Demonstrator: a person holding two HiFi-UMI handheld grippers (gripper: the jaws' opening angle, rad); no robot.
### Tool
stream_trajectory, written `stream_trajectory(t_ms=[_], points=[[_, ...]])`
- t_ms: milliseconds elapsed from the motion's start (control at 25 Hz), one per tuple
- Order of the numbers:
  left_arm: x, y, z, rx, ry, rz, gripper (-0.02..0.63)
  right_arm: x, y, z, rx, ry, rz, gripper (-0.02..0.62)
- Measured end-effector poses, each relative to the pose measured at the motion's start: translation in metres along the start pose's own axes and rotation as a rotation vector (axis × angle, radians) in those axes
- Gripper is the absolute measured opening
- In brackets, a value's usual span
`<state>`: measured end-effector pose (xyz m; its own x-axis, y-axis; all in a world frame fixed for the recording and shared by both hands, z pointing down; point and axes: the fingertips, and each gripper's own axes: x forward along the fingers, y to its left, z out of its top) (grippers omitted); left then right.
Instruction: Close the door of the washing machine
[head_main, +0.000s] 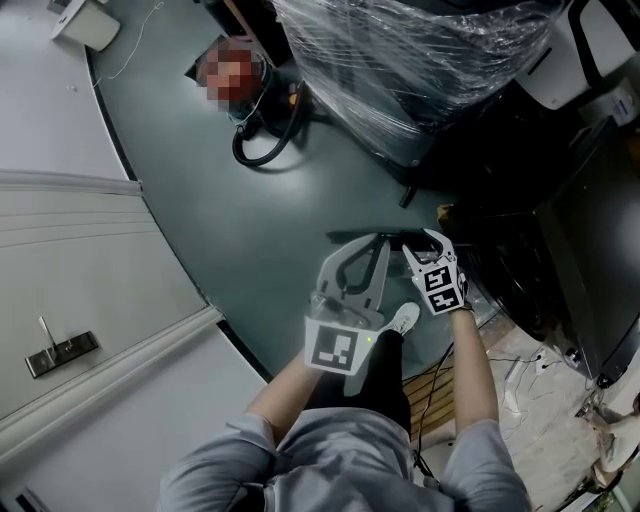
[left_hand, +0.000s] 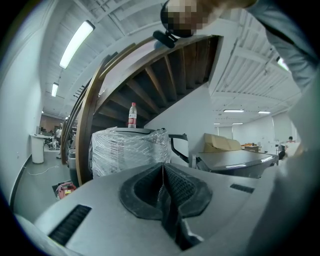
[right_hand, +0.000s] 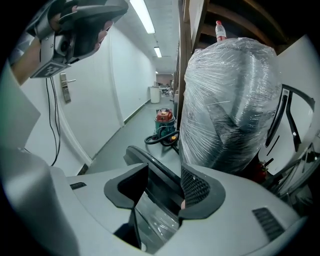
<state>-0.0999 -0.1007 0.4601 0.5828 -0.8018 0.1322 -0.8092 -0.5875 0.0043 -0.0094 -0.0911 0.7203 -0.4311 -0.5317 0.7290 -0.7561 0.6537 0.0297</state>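
Observation:
The washing machine door shows as a thin dark curved rim (head_main: 345, 236) seen edge-on from above. In the right gripper view the same rim (right_hand: 150, 167), with clear glass below it, runs between the jaws. My right gripper (head_main: 421, 241) (right_hand: 162, 187) stands wide around that rim; there is a gap at the left pad, and the rim lies close to the right pad. My left gripper (head_main: 372, 243) (left_hand: 163, 187) hangs just left of it, pads pressed together with nothing between them. The dark machine body (head_main: 585, 280) stands at the right.
A large plastic-wrapped load (head_main: 420, 60) (right_hand: 230, 110) with a bottle (left_hand: 132, 115) on top stands ahead under a wooden stair. A red vacuum (right_hand: 164, 120) and its hose (head_main: 265, 140) lie on the green floor. A white door with a handle (head_main: 60, 350) is at the left.

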Motion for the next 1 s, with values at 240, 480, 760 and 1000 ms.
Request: stream_trajectory(t_ms=[240, 480, 760, 1000], points=[[0.000, -0.020, 0.001, -0.024, 0.004, -0.030, -0.002, -0.010, 0.014, -0.012, 0.013, 0.008, 0.026, 0.189], [0.002, -0.040, 0.007, 0.024, -0.010, -0.086, -0.002, -0.022, 0.026, -0.019, 0.054, 0.005, 0.046, 0.189], [0.001, -0.060, 0.009, 0.017, -0.007, -0.132, -0.002, -0.037, 0.041, -0.032, 0.103, 0.010, 0.063, 0.189], [0.005, -0.085, 0.012, 0.046, -0.009, -0.194, -0.002, -0.052, 0.045, -0.048, 0.197, 0.016, 0.082, 0.163]])
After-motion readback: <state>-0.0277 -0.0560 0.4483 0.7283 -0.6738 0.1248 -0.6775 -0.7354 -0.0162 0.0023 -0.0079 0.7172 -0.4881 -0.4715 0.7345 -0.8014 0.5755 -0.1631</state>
